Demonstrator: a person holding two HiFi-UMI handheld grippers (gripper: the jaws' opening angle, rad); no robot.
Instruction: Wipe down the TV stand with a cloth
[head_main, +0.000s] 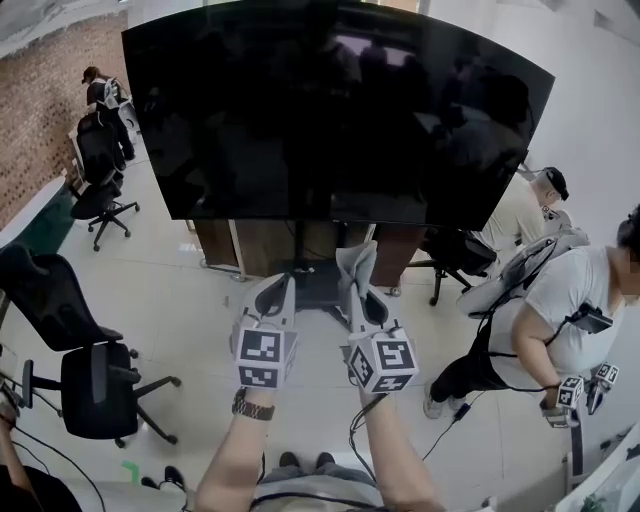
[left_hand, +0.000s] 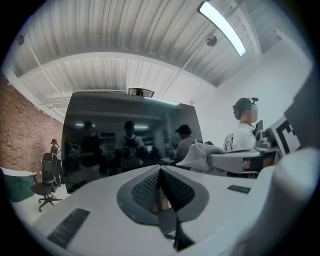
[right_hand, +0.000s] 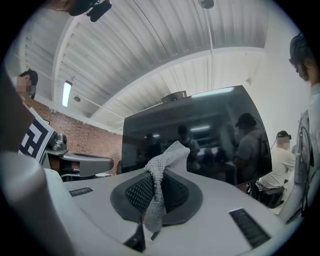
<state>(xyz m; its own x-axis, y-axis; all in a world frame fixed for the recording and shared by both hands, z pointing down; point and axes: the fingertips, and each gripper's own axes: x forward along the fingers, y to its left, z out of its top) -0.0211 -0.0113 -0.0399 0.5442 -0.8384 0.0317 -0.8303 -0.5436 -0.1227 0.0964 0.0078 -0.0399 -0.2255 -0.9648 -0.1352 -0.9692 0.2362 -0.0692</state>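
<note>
A large black TV stands on a dark stand in front of me. Both grippers are held up before its lower edge. My left gripper is shut with nothing between its jaws; in its own view the closed tips point at the dark screen. My right gripper is shut on a grey knitted cloth. In the right gripper view the cloth sticks up from the gripper and hangs down over the pads, with the TV behind it.
Black office chairs stand at the left and far left. A person in a white shirt holding grippers stands at the right, and another is behind. A wooden cabinet sits behind the stand. Cables lie on the floor.
</note>
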